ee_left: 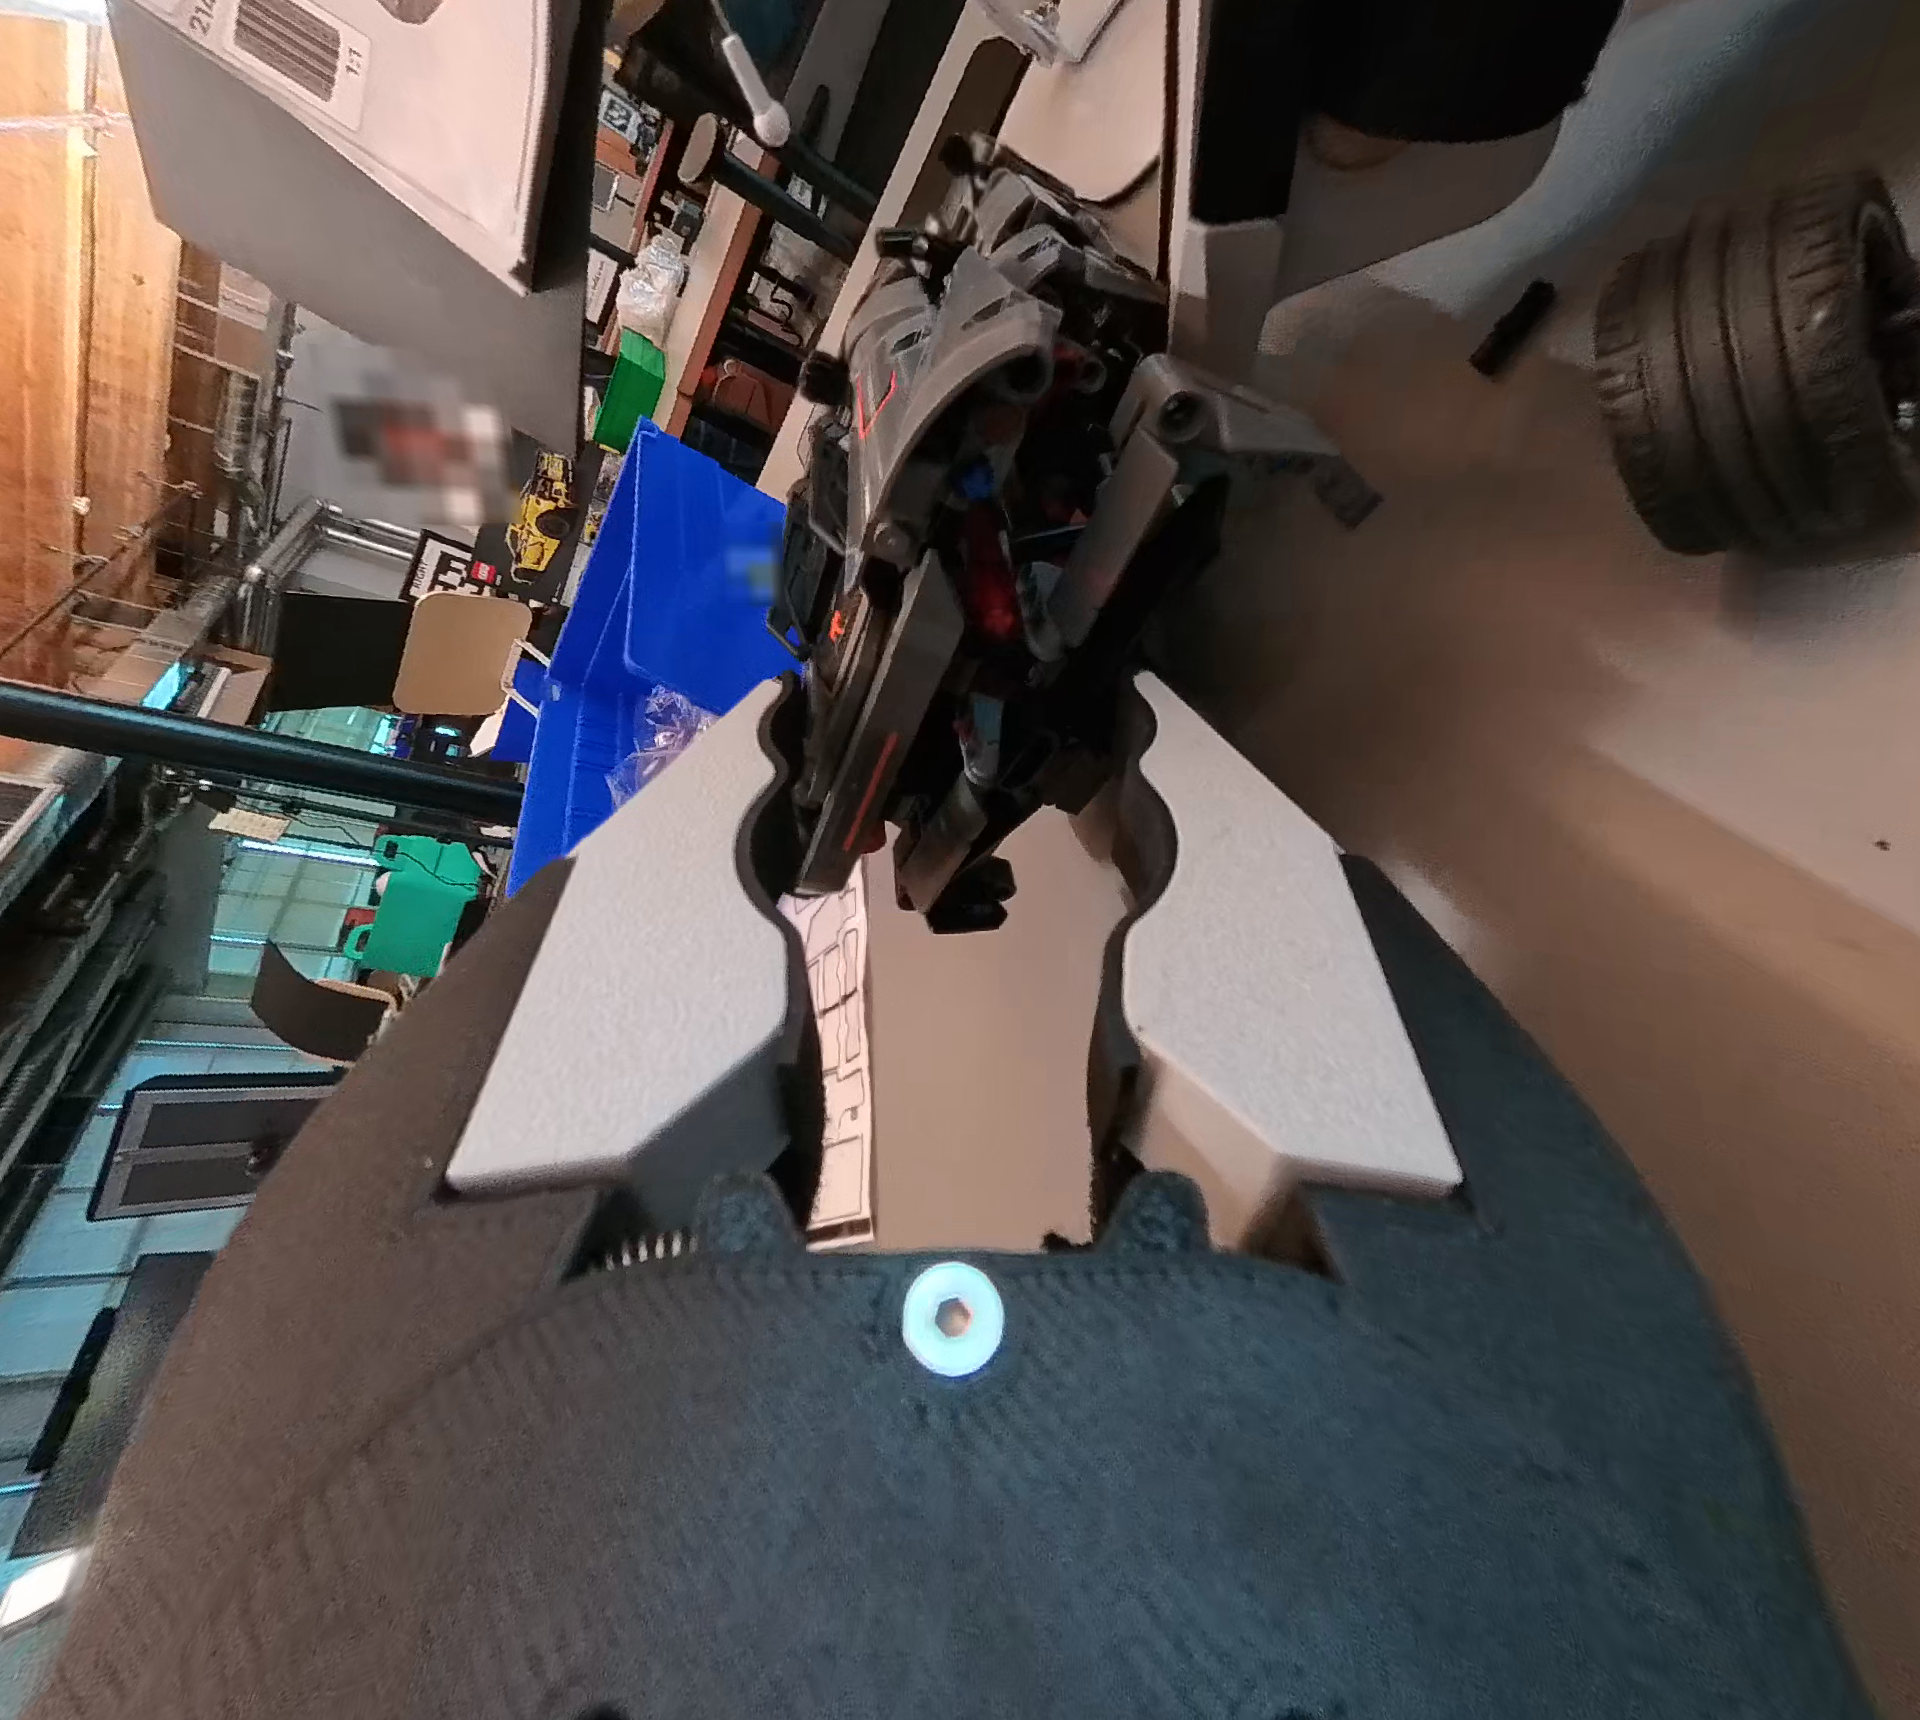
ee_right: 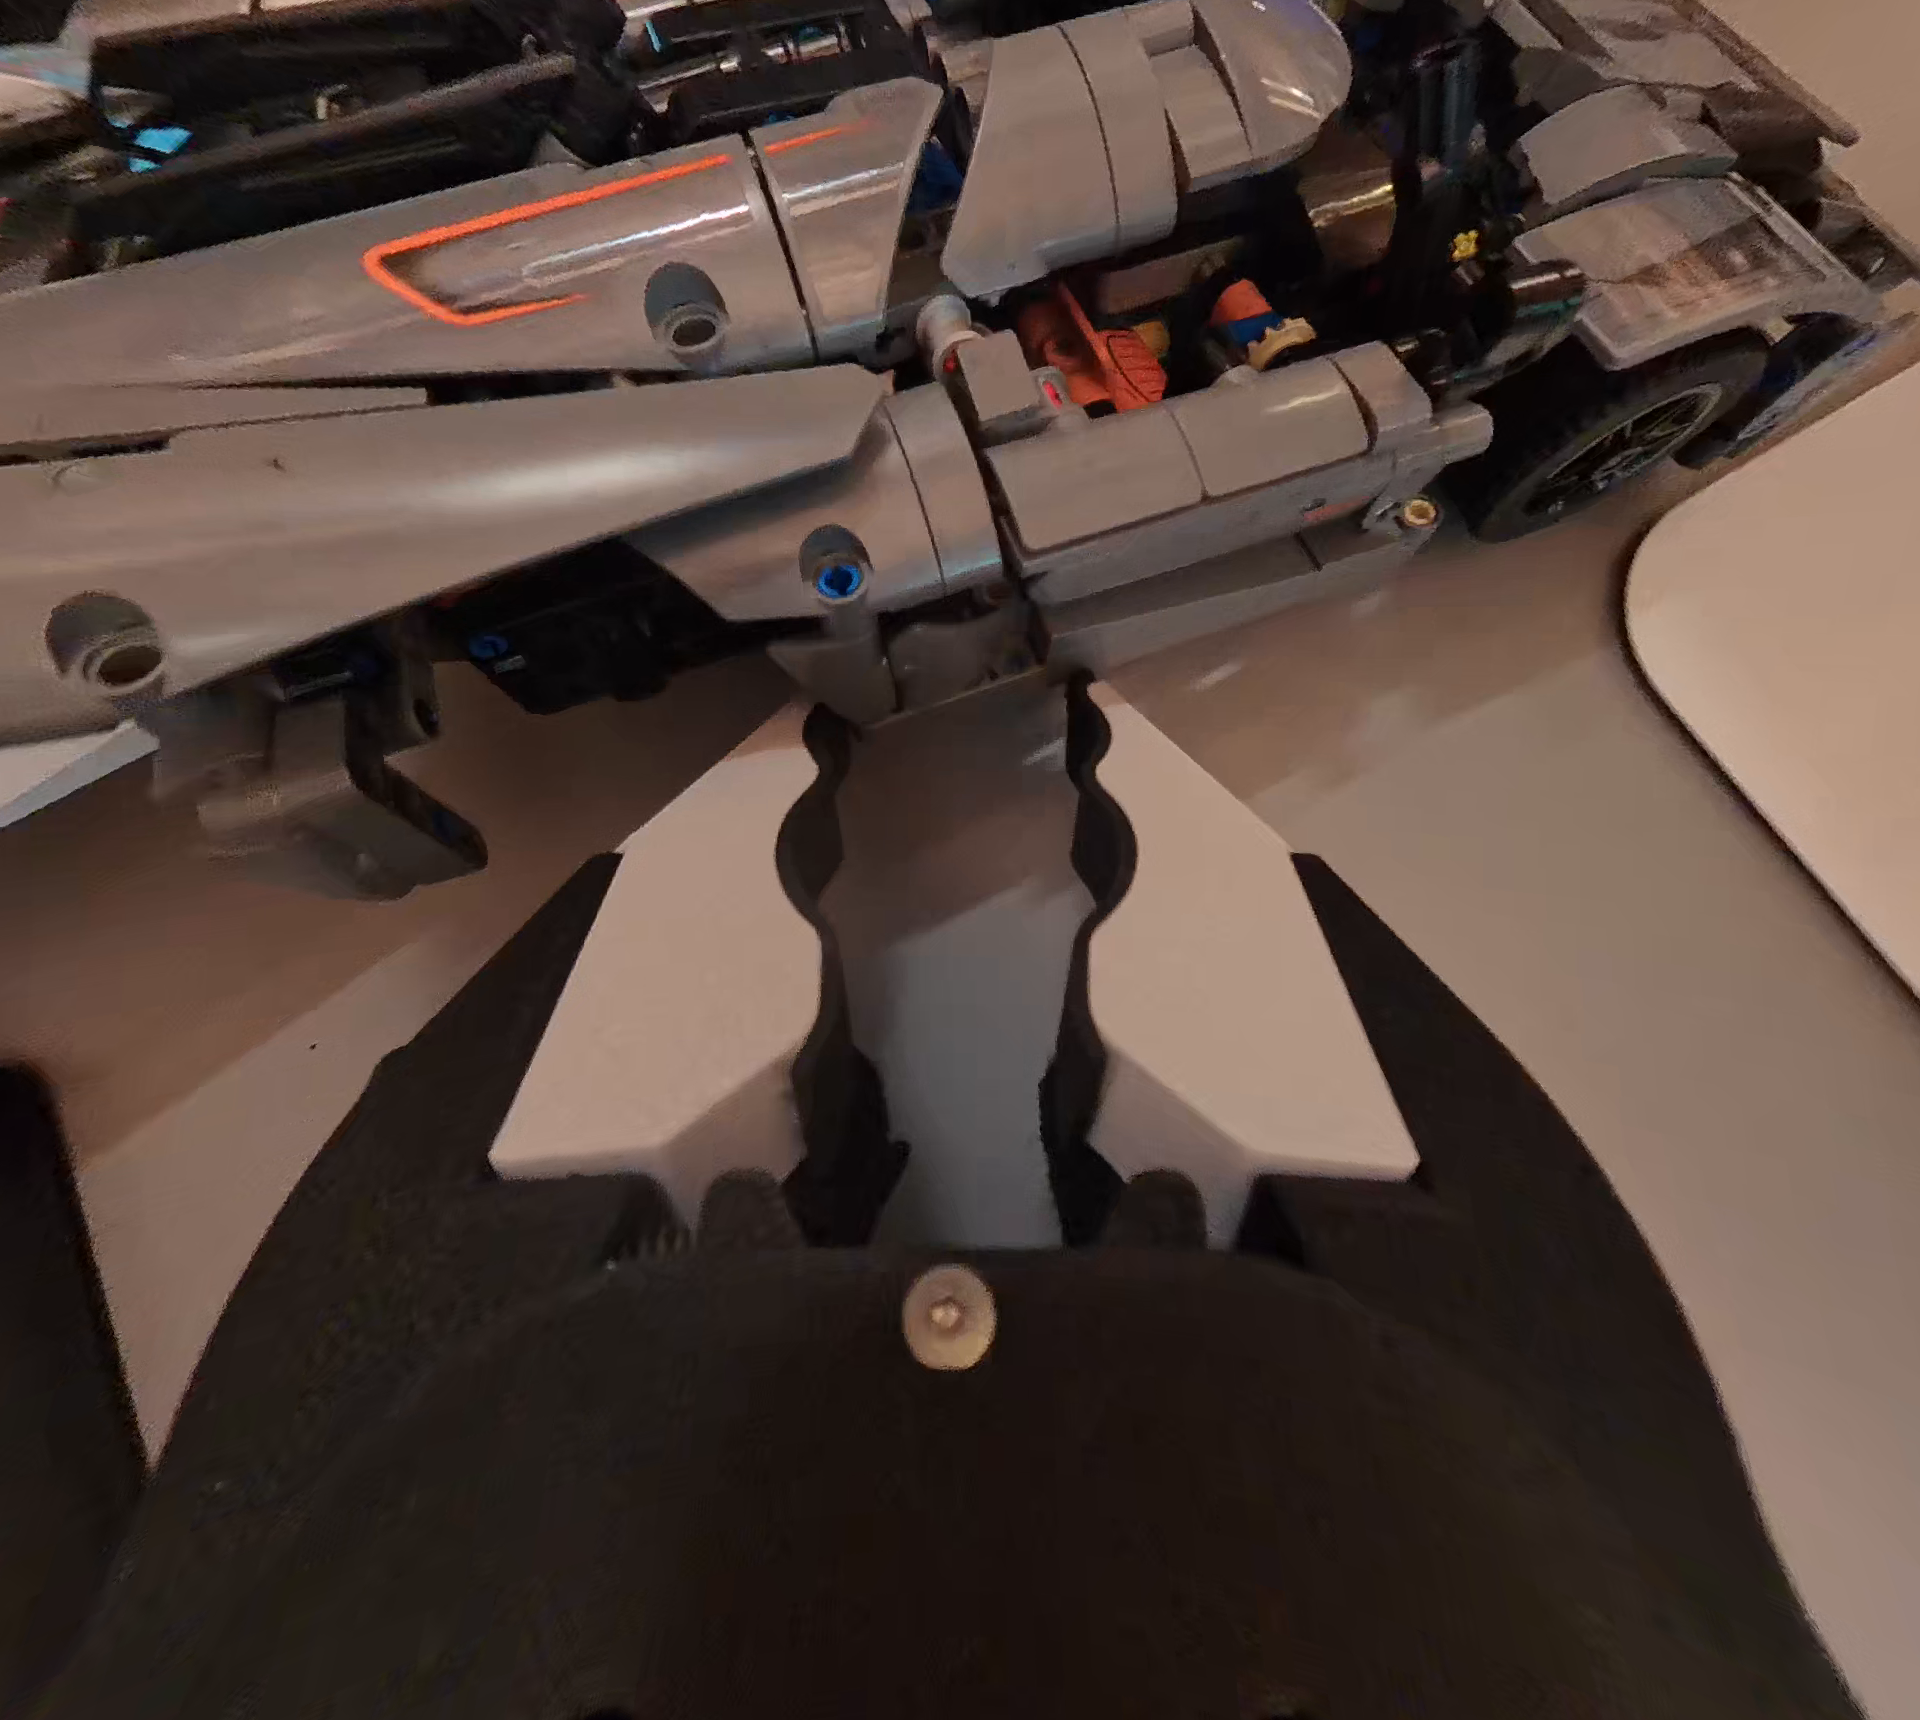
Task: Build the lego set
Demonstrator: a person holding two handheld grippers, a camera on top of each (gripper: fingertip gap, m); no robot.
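lego car (ee_right: 935, 340) looks mostly built, grey bodywork on; one loose wheel (ee_left: 1756, 371) lies unfitted. my left gripper (ee_left: 961, 714) clamps its end; my right gripper (ee_right: 961, 714) stands apart beside it.

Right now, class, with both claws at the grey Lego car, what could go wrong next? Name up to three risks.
1. The left claw appears clamped on one end of the Lego car; twisting there could pop panels loose.
2. The right claw sits open against a small lower side panel, which might snap off if squeezed.
3. The loose wheel lies close by and could get knocked or roll off.
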